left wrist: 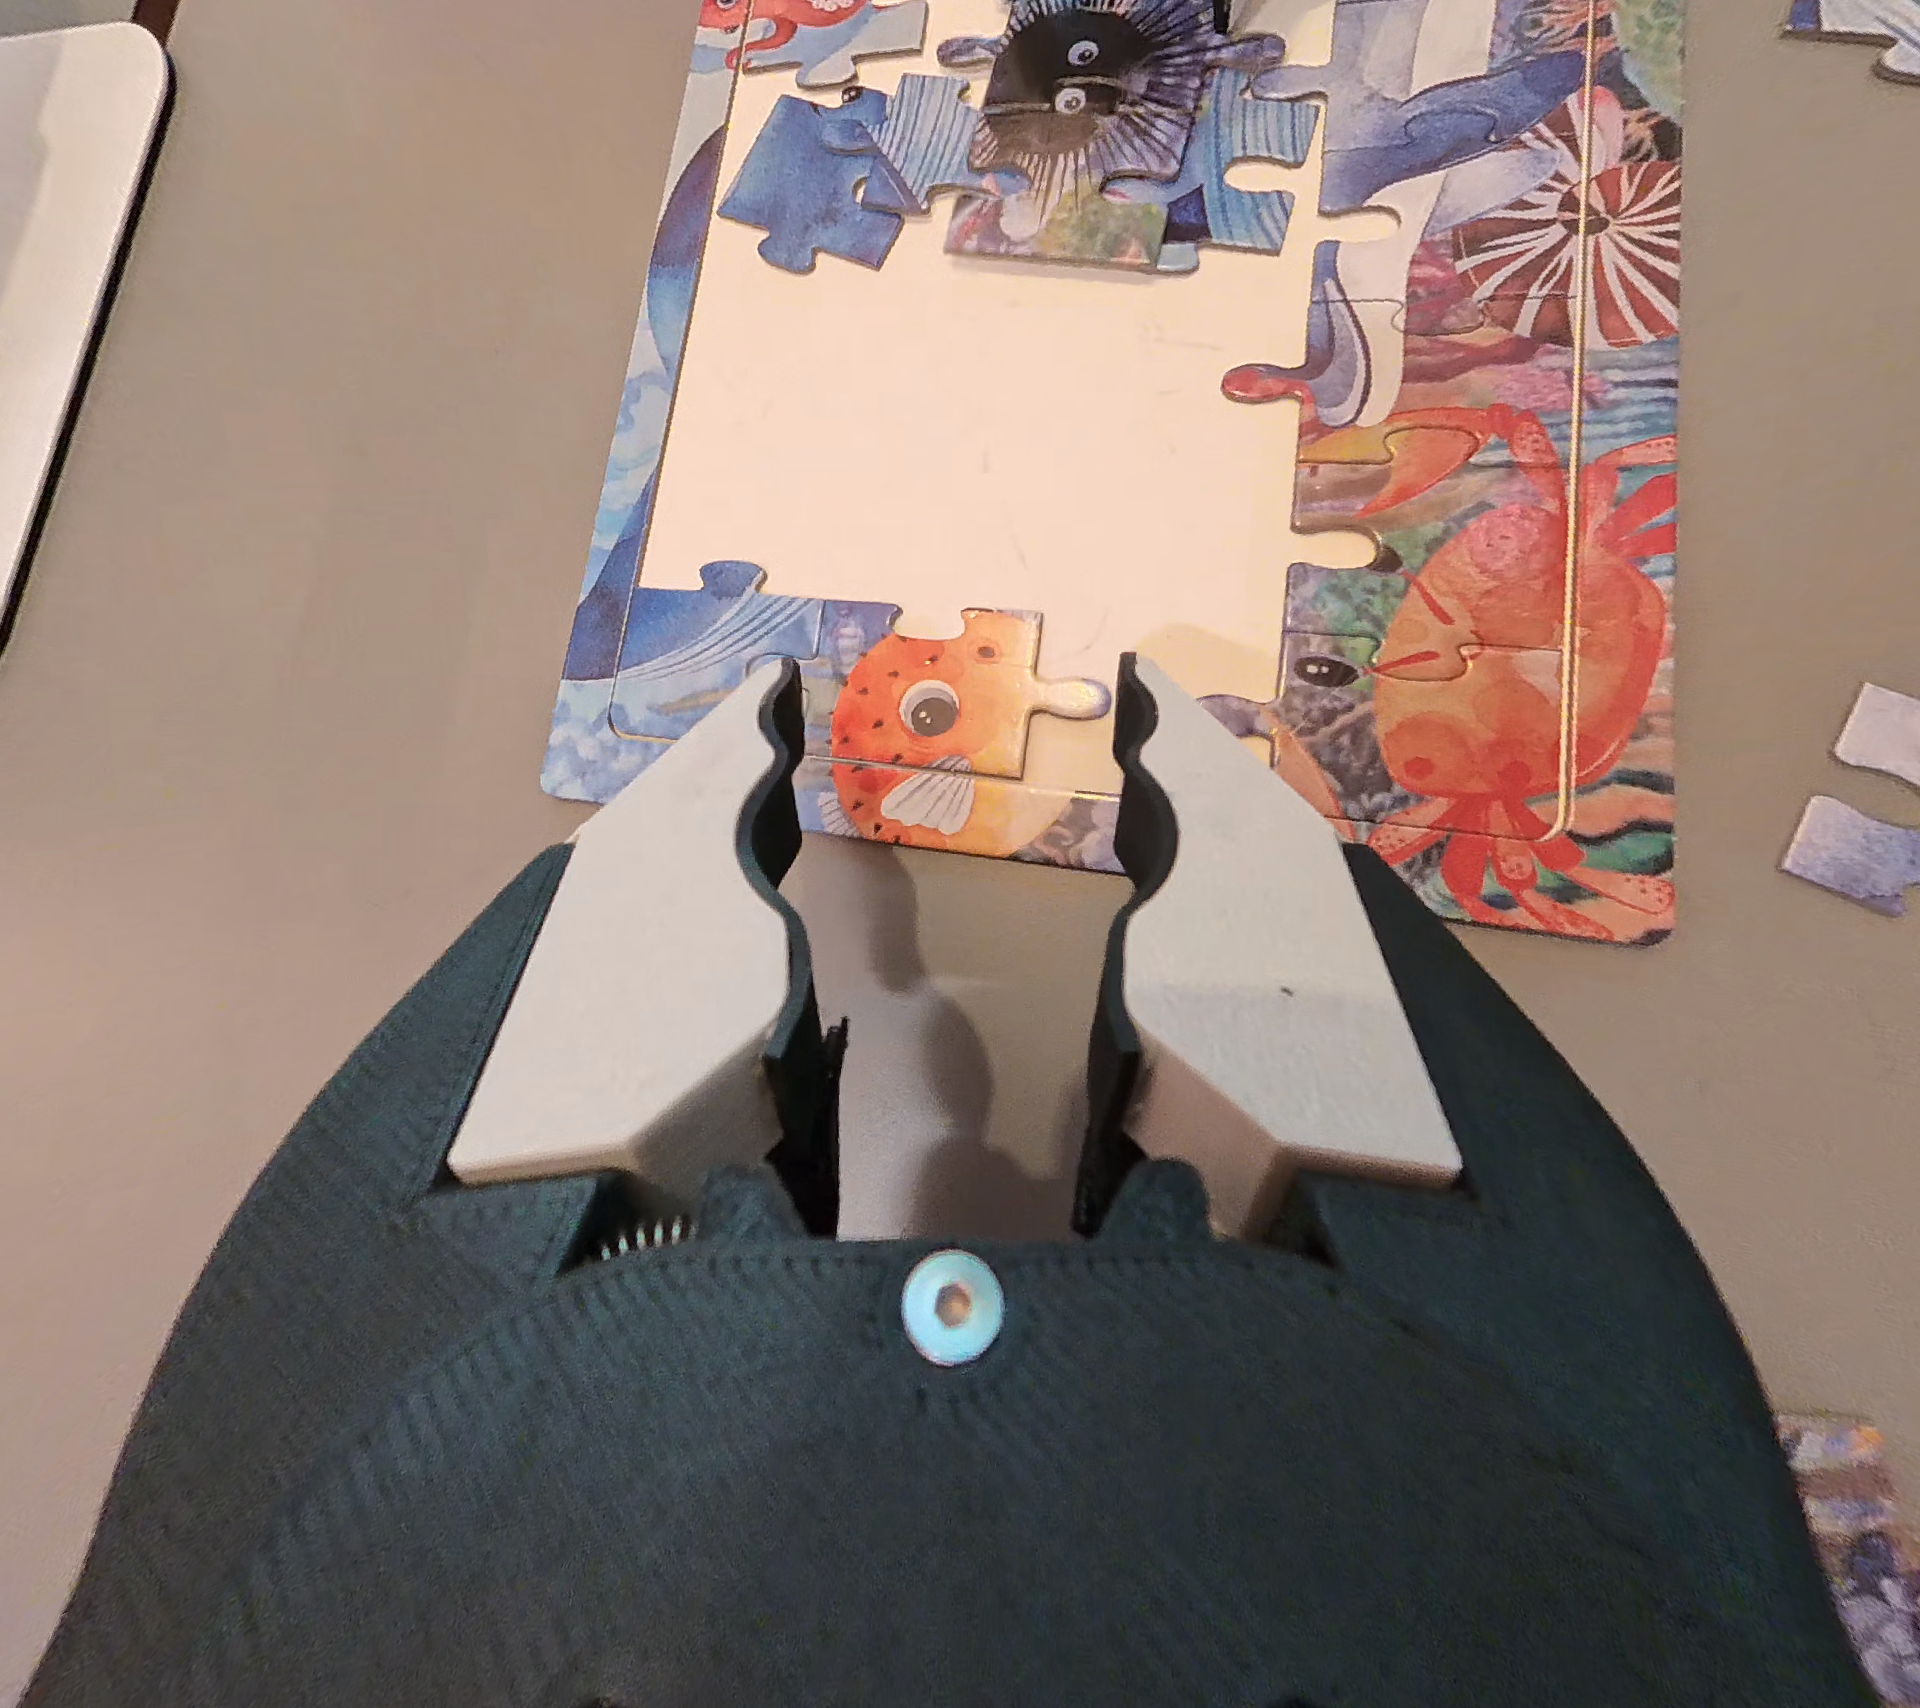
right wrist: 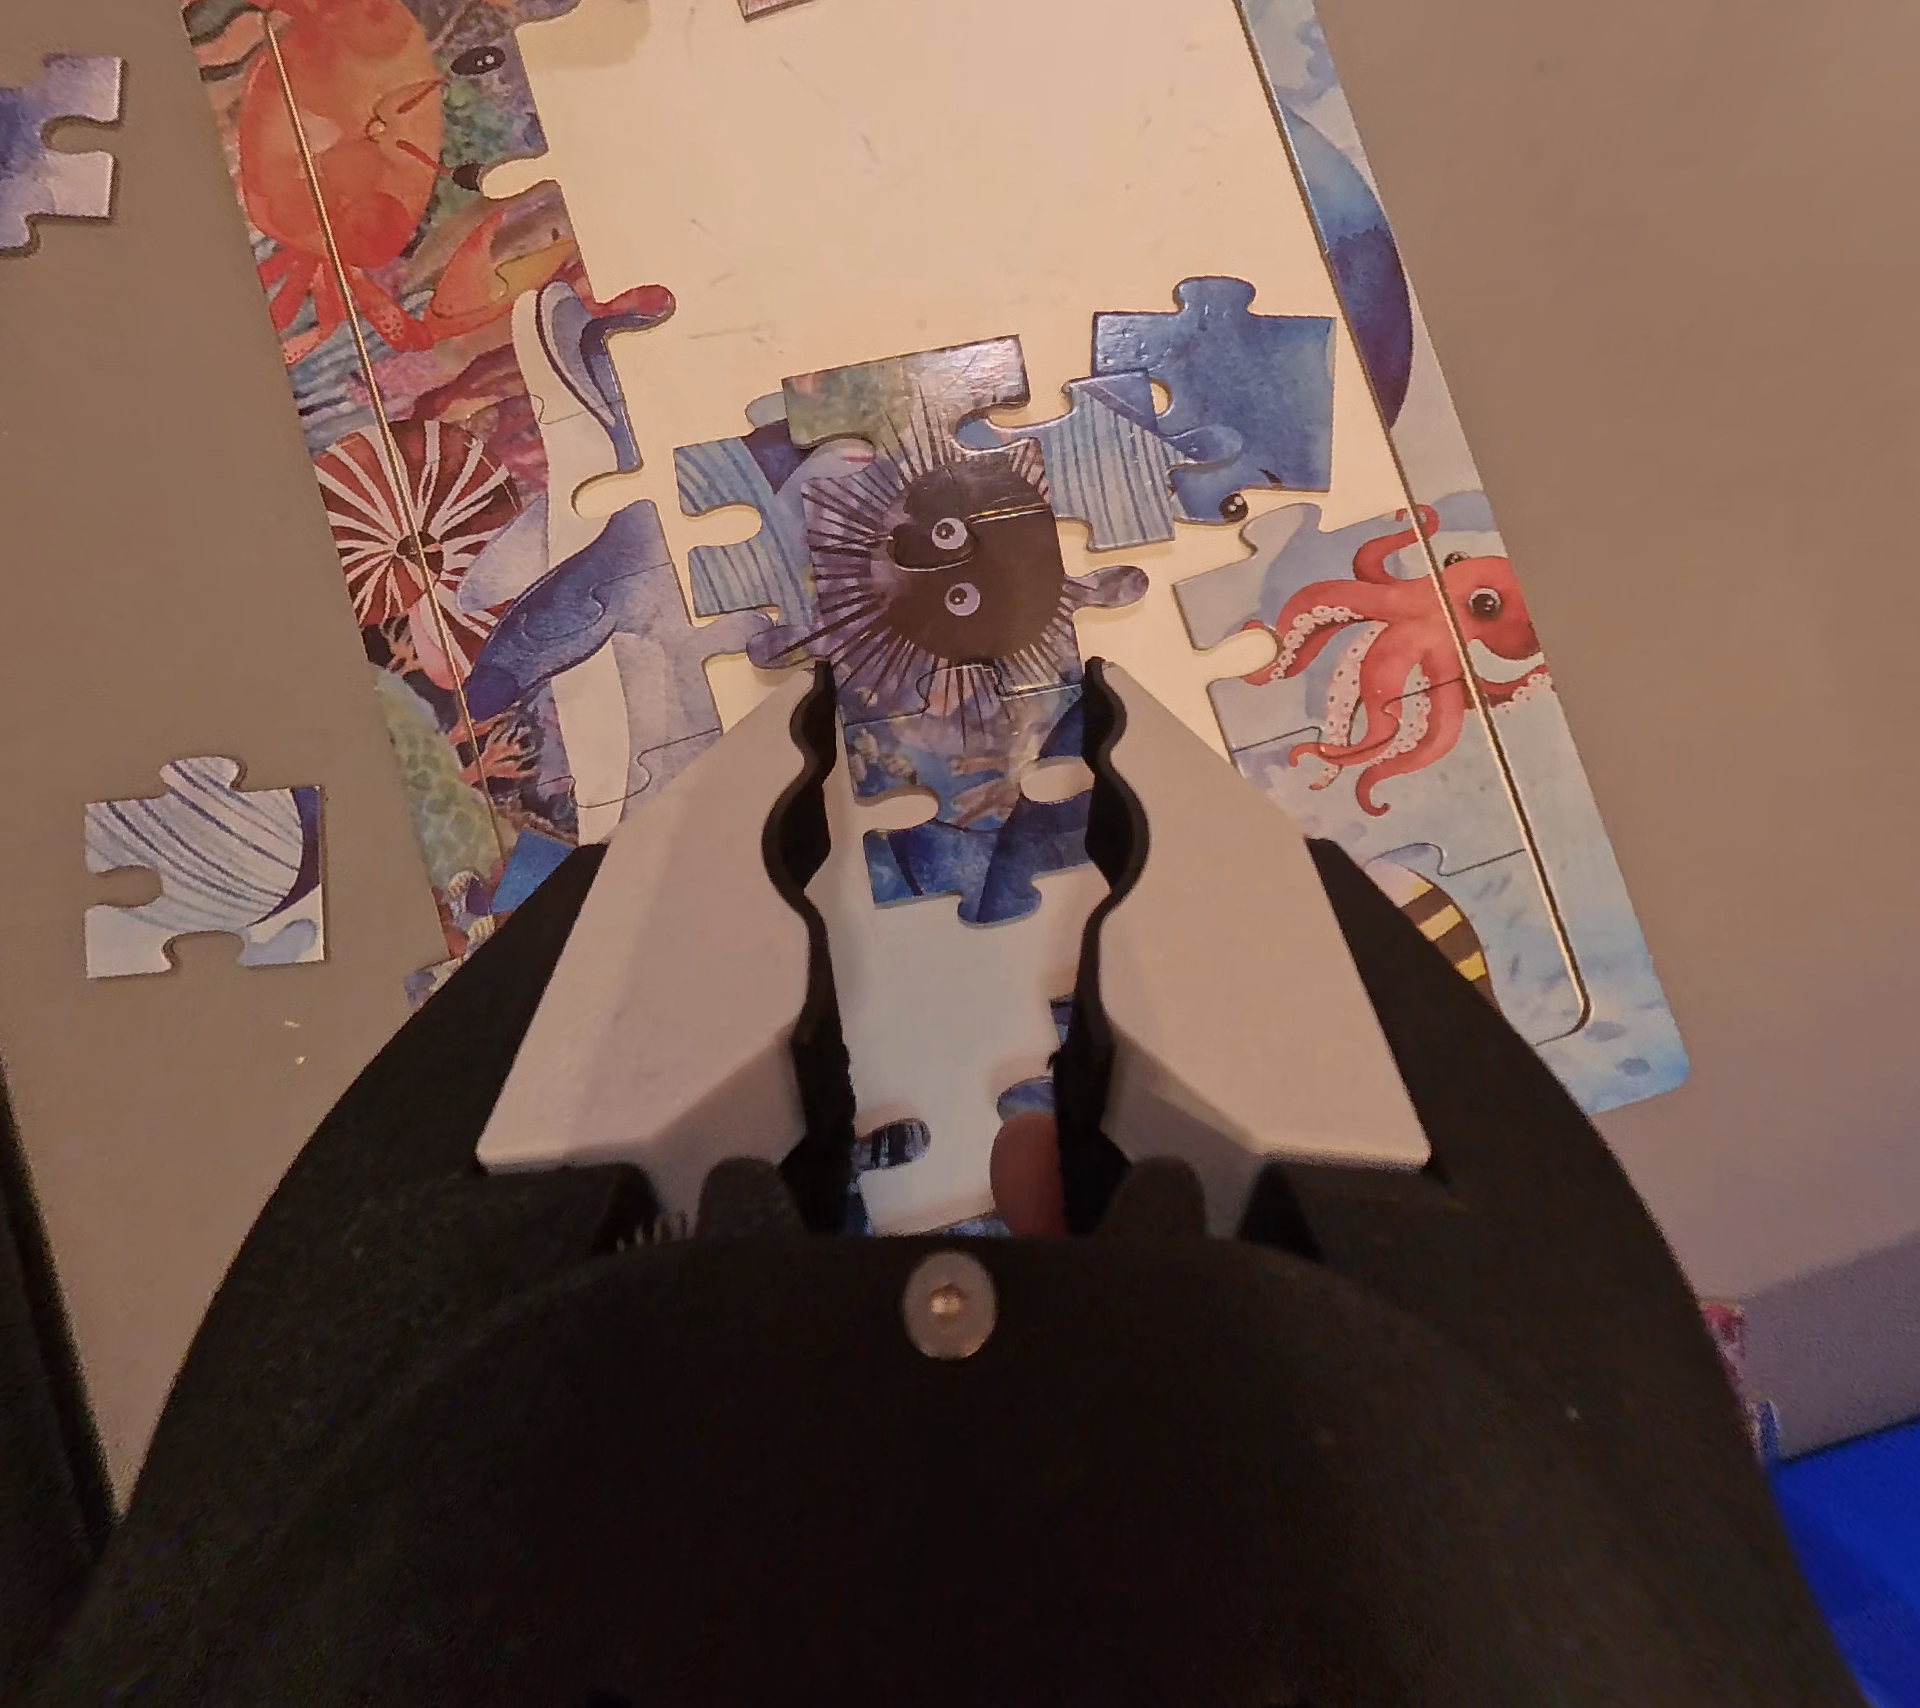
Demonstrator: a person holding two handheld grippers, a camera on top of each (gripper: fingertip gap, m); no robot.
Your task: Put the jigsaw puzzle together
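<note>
Grey fingers of the right gripper (right wrist: 956,671) are spread apart just by the sea urchin piece (right wrist: 940,578) on the puzzle tray (right wrist: 1455,370). Left gripper (left wrist: 956,671) is spread too, by the orange puffer fish piece (left wrist: 935,708). Loose pieces (right wrist: 203,869) lie beside the tray.

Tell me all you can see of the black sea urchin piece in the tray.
The sea urchin piece is flat glossy card: a black spiky urchin with two eyes on blue. It lies flat in the puzzle tray, unseated, overlapping loose blue pieces. The right gripper is open; its fingers straddle the adjoining blue card.
</note>
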